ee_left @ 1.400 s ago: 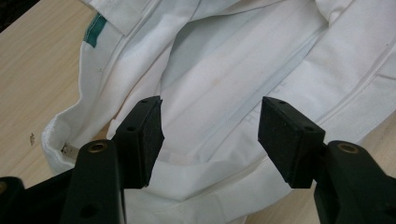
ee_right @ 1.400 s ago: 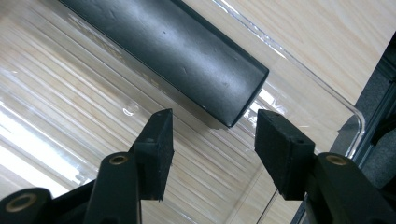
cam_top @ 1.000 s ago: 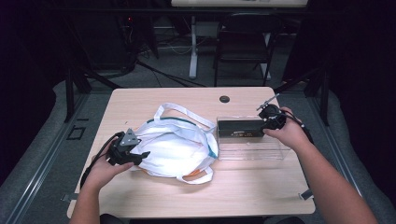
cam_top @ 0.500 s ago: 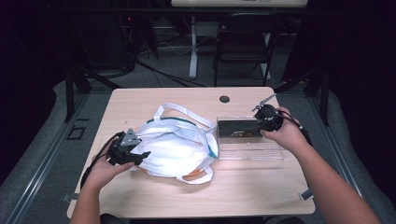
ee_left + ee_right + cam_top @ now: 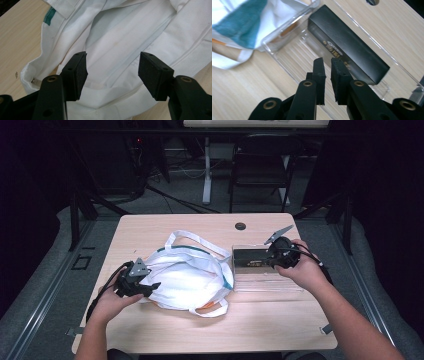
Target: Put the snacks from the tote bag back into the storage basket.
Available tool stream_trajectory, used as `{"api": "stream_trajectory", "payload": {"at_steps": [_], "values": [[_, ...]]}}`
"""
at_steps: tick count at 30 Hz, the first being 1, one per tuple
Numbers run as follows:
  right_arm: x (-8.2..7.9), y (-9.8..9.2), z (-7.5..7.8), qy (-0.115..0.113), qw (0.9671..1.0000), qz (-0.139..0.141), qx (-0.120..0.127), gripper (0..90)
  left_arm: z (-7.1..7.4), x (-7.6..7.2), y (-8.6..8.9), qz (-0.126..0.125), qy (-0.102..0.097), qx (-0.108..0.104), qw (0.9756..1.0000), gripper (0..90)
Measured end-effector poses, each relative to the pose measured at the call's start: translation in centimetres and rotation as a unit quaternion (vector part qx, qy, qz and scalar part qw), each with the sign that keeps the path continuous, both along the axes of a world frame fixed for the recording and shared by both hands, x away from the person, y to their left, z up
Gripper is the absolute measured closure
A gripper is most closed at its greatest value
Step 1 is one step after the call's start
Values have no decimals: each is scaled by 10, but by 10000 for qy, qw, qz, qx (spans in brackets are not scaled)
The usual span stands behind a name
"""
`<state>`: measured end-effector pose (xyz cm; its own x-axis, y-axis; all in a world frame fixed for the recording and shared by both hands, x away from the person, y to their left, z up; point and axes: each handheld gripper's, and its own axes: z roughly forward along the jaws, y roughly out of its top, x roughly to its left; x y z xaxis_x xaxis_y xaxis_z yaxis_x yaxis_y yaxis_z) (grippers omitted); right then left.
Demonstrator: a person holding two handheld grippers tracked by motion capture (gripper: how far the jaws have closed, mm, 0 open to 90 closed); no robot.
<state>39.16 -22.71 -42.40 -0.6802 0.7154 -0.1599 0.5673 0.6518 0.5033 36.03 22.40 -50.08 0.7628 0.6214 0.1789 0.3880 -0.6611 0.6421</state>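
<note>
On wood table | soft white cloth bag | clear rigid tray | black oblong box

A light wooden rectangular table with a round black cable hole at its far edge stands on grey carpeted floor. Beyond it, a dark folding metal chair and a white table leg sit in a dim, black-walled room.

The high view looks forward and down on the whole bench from afar. The left gripper view sits close over the bag, at 9 o'clock there. The right gripper view looks closely down on the tray at 3 o'clock, catching the bag's edge.
</note>
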Motion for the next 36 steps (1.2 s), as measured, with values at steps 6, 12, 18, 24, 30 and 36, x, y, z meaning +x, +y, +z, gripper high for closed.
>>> {"api": "stream_trajectory", "payload": {"at_steps": [6, 12, 18, 24, 30, 36], "values": [[-17, 13, -1, -91, 9997, 169, 170, 812, 0, 0, 0, -6, -7, -15, 10000, 400], [-36, 27, -5, -168, 9985, 445, 263, 809, 0, 0, 0, -5, -7, -14, 10000, 400], [-51, 32, -12, -294, 9978, 512, 305, 808, 0, 0, 0, 4, -13, -24, 10000, 400], [-67, 42, -25, -438, 9968, 631, 203, 809, 0, 0, 0, -3, -5, -8, 10000, 400], [-76, 56, -37, -531, 9955, 745, 241, 809, 0, 0, 1, -3, -18, -17, 10000, 400], [-80, 69, -53, -516, 9948, 806, 344, 808, 0, 0, 1, 22, -35, -12, 10000, 400]]}}
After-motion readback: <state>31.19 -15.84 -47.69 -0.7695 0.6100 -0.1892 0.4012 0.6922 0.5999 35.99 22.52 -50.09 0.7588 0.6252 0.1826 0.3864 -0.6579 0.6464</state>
